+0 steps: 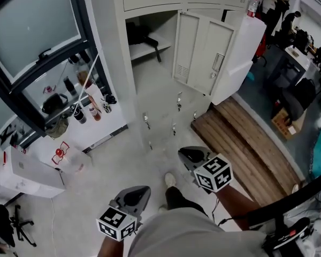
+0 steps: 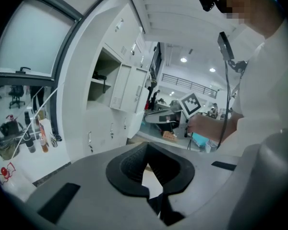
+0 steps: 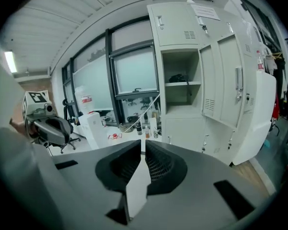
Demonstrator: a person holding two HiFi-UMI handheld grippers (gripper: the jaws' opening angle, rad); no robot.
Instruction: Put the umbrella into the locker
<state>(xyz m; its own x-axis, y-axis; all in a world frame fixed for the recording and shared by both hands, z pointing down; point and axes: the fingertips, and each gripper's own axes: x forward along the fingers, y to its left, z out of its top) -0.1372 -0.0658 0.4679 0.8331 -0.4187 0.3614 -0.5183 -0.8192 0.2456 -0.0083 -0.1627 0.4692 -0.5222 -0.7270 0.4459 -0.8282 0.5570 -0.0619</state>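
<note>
A black folded thing, apparently the umbrella, lies on the shelf inside the open locker, whose door is swung out to the right. The right gripper view shows the umbrella on the same shelf, and the left gripper view shows it too. Both grippers hang low by the person's body, far from the locker. My left gripper is shut and holds nothing. My right gripper has only a thin slit between its jaws and holds nothing.
Lower locker doors with keys hanging in them stand below the open one. Bottles sit on a white ledge at the window to the left, above white boxes. A wooden platform lies to the right. The person's shoe is on the floor.
</note>
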